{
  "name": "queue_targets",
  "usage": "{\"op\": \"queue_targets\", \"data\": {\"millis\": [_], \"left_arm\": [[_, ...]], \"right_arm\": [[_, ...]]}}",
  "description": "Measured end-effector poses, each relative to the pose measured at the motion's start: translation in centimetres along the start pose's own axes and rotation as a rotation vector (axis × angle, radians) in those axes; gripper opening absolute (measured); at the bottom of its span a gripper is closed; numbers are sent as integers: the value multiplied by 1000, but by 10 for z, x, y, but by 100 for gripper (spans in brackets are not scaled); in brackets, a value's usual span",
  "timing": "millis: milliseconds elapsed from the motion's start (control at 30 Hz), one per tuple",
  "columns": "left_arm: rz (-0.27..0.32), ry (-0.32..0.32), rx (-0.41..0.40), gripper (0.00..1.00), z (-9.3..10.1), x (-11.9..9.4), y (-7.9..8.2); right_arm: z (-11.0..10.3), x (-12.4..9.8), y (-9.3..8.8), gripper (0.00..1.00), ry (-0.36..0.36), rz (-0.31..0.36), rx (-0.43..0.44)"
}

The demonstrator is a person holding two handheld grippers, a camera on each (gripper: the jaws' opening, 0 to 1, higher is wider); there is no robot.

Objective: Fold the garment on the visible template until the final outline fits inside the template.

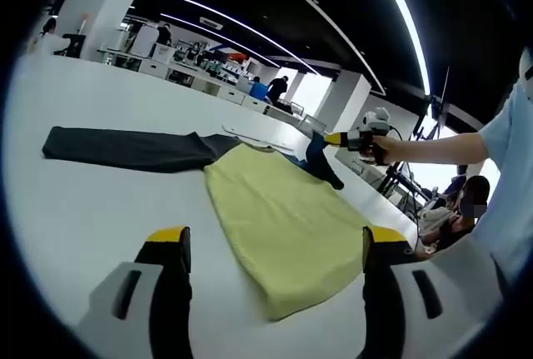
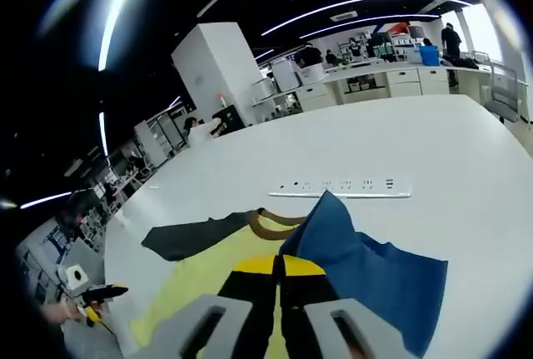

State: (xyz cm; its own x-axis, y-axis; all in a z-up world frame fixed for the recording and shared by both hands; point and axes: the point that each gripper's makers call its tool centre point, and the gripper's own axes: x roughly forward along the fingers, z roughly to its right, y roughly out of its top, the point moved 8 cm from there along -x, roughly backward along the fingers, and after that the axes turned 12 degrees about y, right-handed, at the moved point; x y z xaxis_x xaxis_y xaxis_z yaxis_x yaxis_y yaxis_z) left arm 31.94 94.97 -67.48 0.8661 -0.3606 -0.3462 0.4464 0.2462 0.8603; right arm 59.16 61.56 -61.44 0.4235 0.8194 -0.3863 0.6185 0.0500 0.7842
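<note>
The garment (image 1: 283,226), a soft long-sleeved knit top with a pale yellow-green body and darker sleeves, lies spread on the smooth white worktop (image 1: 75,217). In the left gripper view its body forms a flat, matte, roughly rectangular panel running between the left tongs (image 1: 271,246), whose two black jaws with yellow tips stand wide apart and hold nothing, one jaw at either side of the cloth's lower part. The charcoal-grey sleeve (image 1: 125,149) stretches out long and flat across the worktop, away from the body. At the far side, the blue sleeve (image 1: 318,159) is lifted off the surface, bunched into a drooping fold.

The right tongs (image 1: 335,138) hold that fold, gripped by a person's hand (image 1: 376,149) reaching in from the right. In the right gripper view, the right tongs (image 2: 279,266) have their yellow-tipped jaws pressed close together, pinched on the blue fabric, which fans out in a loose, creased triangle (image 2: 366,276). A tan ribbed neckband (image 2: 271,226) curves just beyond it. A long white power strip (image 2: 341,186) lies flat on the worktop behind the garment, apart from it.
</note>
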Motion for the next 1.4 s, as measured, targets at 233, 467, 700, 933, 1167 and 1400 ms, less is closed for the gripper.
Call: {"op": "queue_targets", "data": {"millis": [233, 467, 700, 933, 1167, 1400], "left_arm": [[-14, 2, 79, 87, 4, 1, -1], [-66, -15, 156, 90, 7, 6, -8], [-71, -17, 152, 90, 6, 6, -9], [-64, -9, 128, 88, 1, 5, -8], [-74, -8, 126, 88, 0, 6, -10], [-77, -4, 124, 87, -2, 5, -11]], "right_arm": [[-26, 31, 8, 0, 77, -9, -16], [-56, 56, 27, 0, 171, 16, -33], [-78, 82, 36, 0, 232, 44, -24], [-98, 119, 19, 0, 254, 21, 3], [-105, 148, -9, 0, 251, -71, -28], [-107, 166, -40, 0, 259, -162, -44]]}}
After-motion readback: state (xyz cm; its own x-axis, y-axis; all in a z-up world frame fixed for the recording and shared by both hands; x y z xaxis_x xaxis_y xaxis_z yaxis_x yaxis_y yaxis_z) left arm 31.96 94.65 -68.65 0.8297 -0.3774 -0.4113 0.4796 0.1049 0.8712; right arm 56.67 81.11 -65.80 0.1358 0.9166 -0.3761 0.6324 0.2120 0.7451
